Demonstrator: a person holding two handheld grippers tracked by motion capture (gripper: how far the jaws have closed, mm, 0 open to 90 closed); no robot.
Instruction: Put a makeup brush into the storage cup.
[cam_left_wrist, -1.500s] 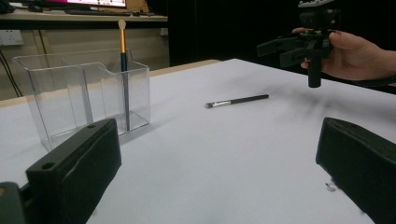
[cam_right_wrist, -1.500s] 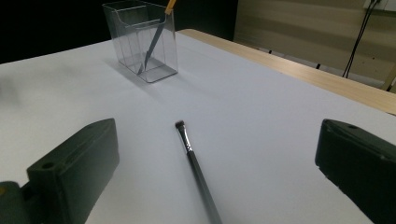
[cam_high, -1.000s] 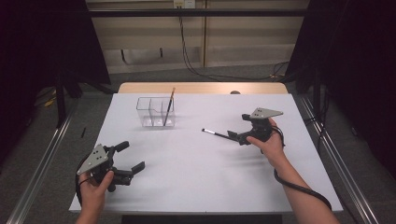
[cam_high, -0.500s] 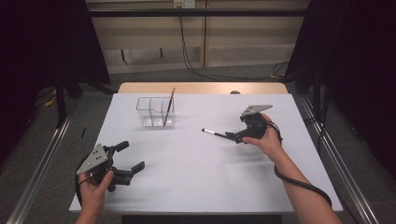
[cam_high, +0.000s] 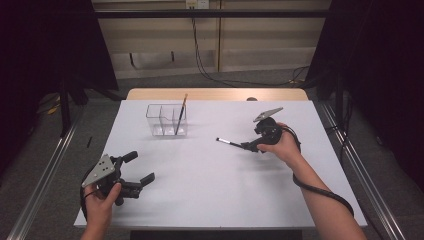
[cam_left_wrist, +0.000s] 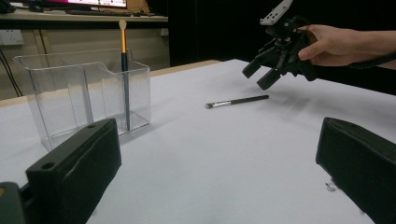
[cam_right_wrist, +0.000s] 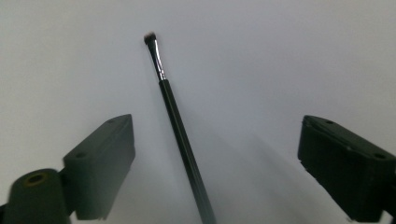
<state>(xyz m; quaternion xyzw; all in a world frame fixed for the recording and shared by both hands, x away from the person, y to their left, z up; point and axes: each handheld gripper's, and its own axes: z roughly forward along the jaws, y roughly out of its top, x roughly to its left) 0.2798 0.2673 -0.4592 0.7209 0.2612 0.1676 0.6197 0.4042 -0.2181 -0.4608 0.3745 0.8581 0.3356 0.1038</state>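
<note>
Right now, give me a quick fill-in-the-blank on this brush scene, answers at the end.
1. The black brush lies flat on the white ____.
2. The right gripper hangs over that brush with its jaws ____.
3. The gold-handled brush stands in the clear ____.
4. The left gripper sits near the table's ____ edge in the high view, jaws open.

Missing words: table; open; organizer; front

No text, label, brand, number or sign is showing clearly enough to be read on anything in these views; the far monitor's screen is staying a blur.
</note>
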